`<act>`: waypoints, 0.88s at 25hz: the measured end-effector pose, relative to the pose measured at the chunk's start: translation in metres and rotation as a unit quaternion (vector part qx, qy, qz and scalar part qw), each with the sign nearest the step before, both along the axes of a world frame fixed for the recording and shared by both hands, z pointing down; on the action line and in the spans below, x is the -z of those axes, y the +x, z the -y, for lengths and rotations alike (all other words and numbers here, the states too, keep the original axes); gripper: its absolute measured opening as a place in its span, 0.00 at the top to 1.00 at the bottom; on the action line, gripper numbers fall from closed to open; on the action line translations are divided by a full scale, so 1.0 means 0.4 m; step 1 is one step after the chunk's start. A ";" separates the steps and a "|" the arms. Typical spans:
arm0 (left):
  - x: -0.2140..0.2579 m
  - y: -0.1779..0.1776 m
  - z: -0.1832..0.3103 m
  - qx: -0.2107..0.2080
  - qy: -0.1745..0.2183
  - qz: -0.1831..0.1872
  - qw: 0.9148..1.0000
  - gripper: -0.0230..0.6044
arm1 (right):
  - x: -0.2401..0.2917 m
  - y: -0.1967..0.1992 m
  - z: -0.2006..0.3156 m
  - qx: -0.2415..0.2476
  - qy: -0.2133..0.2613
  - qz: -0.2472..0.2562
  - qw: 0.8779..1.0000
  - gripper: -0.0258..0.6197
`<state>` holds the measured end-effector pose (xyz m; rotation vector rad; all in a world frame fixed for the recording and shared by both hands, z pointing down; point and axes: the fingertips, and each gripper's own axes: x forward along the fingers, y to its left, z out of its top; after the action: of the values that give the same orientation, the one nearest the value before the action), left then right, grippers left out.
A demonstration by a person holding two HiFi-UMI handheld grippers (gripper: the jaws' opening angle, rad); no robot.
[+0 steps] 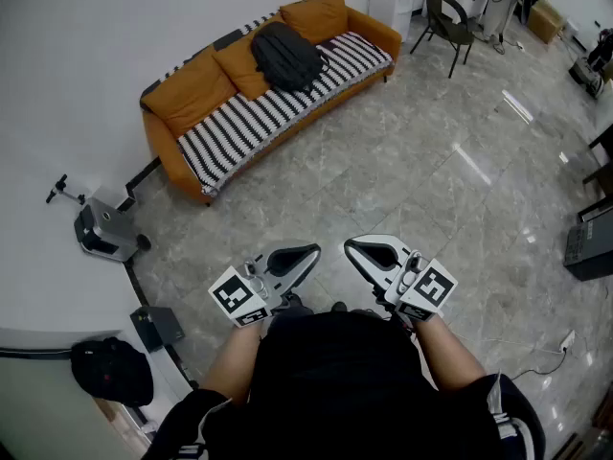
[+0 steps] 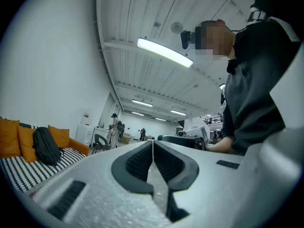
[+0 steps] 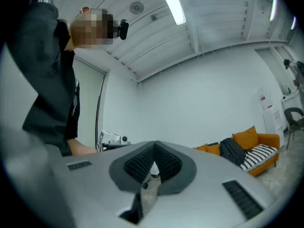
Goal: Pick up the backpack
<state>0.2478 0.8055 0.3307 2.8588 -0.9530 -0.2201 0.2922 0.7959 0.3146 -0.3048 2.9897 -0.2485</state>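
The fingers of my left gripper (image 1: 308, 253) are pressed together with nothing between them. Those of my right gripper (image 1: 352, 248) are the same: pads meeting, empty. Both are held side by side just in front of my body, tips angled toward each other above the grey tiled floor (image 1: 421, 190). The black backpack (image 1: 284, 54) is well apart from them, across that floor on the orange sofa (image 1: 169, 151) by the white wall. It sits about midway along the striped seat cover (image 1: 251, 123), leaning back against the orange back cushions (image 1: 314, 15).
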 end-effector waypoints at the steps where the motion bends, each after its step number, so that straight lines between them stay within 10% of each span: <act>1: -0.001 0.003 -0.001 0.003 0.000 0.002 1.000 0.93 | -0.003 0.003 -0.002 0.000 0.000 0.001 1.000 0.92; 22: -0.025 0.038 -0.016 0.011 -0.025 0.012 1.000 0.93 | -0.025 0.048 -0.018 -0.001 -0.014 0.013 1.000 0.92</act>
<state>0.2630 0.8120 0.3407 2.8141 -0.9795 -0.1627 0.3115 0.8030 0.3245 -0.3058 2.9627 -0.2930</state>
